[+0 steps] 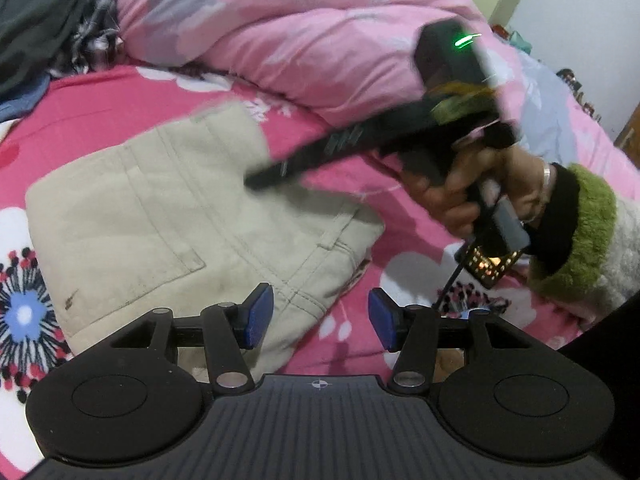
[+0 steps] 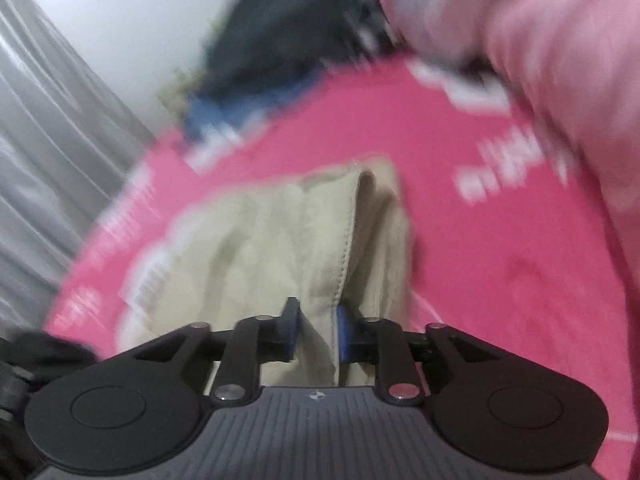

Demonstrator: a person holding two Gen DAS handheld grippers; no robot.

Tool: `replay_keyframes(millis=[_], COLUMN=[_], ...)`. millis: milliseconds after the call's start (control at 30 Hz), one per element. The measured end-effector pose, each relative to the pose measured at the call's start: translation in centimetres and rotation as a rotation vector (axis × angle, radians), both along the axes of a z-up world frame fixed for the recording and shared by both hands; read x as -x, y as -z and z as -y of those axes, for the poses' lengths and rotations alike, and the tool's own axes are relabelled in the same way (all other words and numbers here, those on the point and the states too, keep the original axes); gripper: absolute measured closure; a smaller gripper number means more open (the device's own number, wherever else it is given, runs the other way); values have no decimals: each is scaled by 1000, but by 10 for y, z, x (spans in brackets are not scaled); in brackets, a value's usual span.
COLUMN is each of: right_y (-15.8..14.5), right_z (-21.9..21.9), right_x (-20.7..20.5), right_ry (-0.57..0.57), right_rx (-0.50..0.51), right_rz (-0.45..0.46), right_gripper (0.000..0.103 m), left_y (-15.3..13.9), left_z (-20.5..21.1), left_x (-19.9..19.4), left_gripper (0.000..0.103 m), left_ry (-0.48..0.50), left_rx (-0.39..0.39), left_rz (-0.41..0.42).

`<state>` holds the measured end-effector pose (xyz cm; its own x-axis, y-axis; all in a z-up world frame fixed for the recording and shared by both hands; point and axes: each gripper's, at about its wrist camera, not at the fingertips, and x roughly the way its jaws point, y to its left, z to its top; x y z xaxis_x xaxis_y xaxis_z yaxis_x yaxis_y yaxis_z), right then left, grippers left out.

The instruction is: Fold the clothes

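Folded beige trousers [image 1: 168,216] lie on the pink flowered bedsheet [image 1: 360,184], back pocket up. My left gripper [image 1: 320,316] hovers open over their near edge, nothing between its blue pads [image 1: 256,316]. In the left wrist view a hand [image 1: 480,192] with a green-cuffed sleeve holds the right gripper device, blurred, its fingers reaching onto the trousers. In the right wrist view my right gripper [image 2: 318,334] is shut on a fold of the beige trousers [image 2: 280,240]; the picture is motion-blurred.
A rolled pink quilt [image 1: 300,32] lies along the far side of the bed. A heap of dark and plaid clothes [image 1: 44,20] sits at the far left corner. A grey curtain [image 2: 48,160] and white wall stand beyond the bed.
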<state>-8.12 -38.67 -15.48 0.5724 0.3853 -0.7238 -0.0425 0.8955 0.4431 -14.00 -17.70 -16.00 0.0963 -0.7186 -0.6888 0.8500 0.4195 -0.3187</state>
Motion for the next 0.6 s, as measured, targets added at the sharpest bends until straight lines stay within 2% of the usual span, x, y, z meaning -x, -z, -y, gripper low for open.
replay_keyframes(millis=[67,100,167,267,367,500,533,600], right_y=[2,-3,-13,-16,0,18,19,10], right_z=[11,16,27,40,40,33,31,16], right_x=[3,4,5,-10,-35,-47,-47,-38], right_ry=[64,95,147,183,199,194,190,158], right_rx=[-98,-117,-142,-165,-183,-199,-195,-90], right_rz=[-18,-11,17,22,-50,-66,-53,7], right_gripper=[76,75,57,38,32,31,40,49], left_y=[-6,-9,-15,-17,-11,7,12,15], left_z=[-4,-7,-12,-17,-15,-11,-10,-11], left_x=[-3,-6,-13,-25,-39,-52,-53,-54], left_gripper=[51,51,51,51,51,51,51,51], left_ry=[-2,-3,-7,-5,-10,-31,-36,-37], left_rx=[12,21,31,23,12,14,17,31], left_rz=[-11,-18,-30,-38,-42,-94,-109,-121])
